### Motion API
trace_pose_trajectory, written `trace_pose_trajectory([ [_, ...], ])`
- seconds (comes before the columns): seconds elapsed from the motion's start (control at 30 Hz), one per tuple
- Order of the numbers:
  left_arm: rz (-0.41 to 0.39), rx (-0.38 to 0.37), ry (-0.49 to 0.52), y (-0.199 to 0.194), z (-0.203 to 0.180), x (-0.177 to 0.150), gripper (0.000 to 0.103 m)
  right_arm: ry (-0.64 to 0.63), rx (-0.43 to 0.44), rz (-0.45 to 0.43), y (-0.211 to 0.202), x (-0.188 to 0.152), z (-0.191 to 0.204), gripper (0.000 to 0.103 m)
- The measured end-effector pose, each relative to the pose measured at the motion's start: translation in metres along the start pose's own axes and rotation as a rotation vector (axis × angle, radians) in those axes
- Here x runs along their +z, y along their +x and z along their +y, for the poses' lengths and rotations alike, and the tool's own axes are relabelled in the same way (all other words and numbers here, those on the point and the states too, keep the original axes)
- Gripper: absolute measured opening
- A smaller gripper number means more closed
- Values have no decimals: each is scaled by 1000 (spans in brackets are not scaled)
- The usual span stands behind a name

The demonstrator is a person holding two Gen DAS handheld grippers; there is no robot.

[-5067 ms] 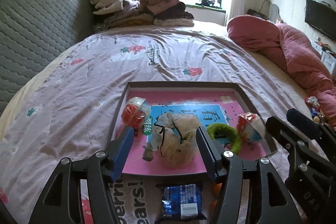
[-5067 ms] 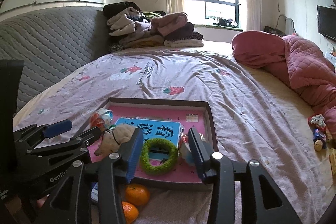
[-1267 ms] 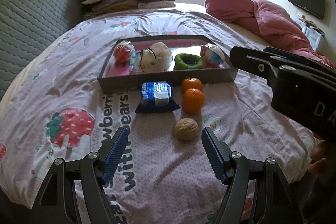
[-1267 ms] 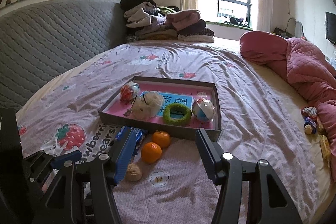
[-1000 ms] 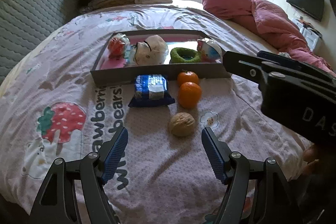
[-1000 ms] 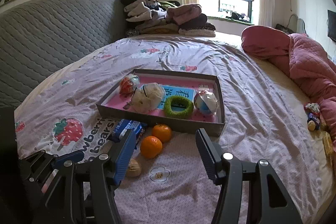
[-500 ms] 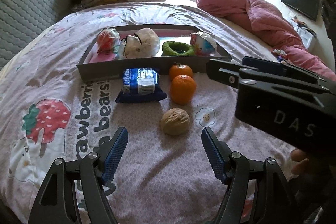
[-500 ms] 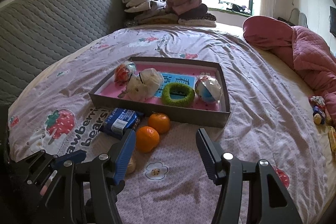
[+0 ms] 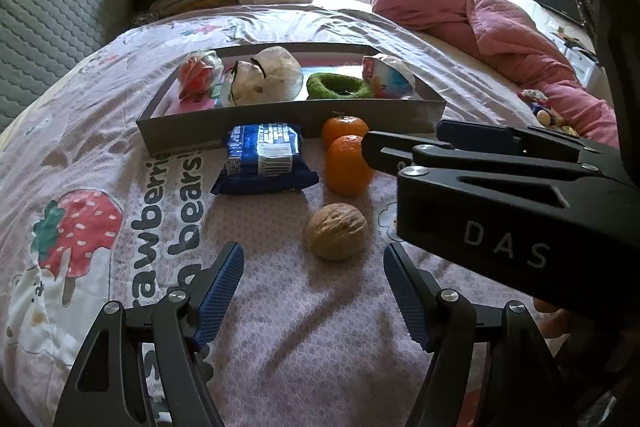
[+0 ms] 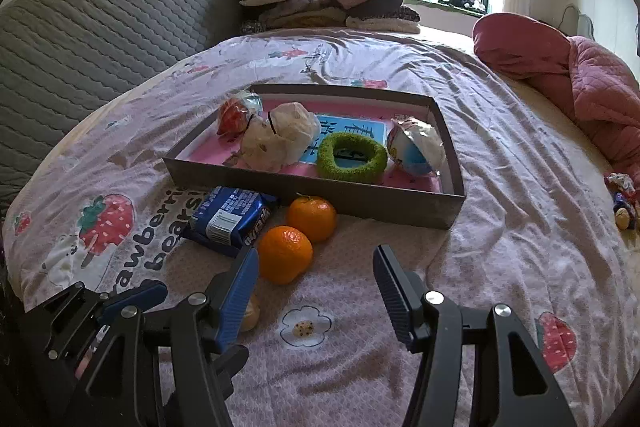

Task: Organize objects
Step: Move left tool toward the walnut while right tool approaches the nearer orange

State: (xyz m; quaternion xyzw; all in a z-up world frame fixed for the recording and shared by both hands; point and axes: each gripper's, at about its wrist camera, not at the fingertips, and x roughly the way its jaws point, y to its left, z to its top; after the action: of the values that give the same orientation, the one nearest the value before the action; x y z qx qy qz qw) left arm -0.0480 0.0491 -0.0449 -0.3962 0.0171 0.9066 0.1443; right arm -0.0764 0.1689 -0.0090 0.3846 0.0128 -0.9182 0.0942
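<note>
Two handheld grippers hover over a bed (image 10: 500,227), jaws of both open and empty. Left gripper (image 9: 312,279) faces a walnut (image 9: 337,231); right gripper (image 10: 314,283) sits near two oranges (image 10: 285,253). Beside the oranges lies a blue snack packet (image 9: 262,159), just before a gray tray (image 10: 320,193) holding wrapped items and a green ring (image 10: 352,157).

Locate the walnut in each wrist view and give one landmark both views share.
Left wrist view: the walnut lies in plain sight on the bedsheet, just ahead of the open left gripper, nearer than the two oranges.
Right wrist view: only a sliver of the walnut shows, low and left of centre, behind the near finger of the right gripper.
Shared landmark: the blue snack packet in front of the grey tray.
</note>
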Motion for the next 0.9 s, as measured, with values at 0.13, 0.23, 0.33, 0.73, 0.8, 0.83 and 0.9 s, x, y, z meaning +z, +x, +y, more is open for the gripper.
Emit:
trace_pose_trajectory([
  [0.13,-7,-8,3,3,1,1,74,3,8,12,7,1,1,59],
  [0.23,-5,-18,-3,6,2,0,74,4,18,22,12,1,2,59],
  [0.33,-7,-16,-3,10,3,1,74,11,18,35,18,1,2,59],
  [0.73,-15,-22,-4,19,4,4,66,35,68,66,33,2,2,59],
  [0.8,-14,-28,-5,21,4,5,64,47,80,75,36,2,0,59],
  [0.83,-15,-29,-6,21,4,5,63,54,89,79,37,2,0,59],
  [0.9,-17,-36,-5,21,4,6,60,61,97,84,40,2,-1,59],
])
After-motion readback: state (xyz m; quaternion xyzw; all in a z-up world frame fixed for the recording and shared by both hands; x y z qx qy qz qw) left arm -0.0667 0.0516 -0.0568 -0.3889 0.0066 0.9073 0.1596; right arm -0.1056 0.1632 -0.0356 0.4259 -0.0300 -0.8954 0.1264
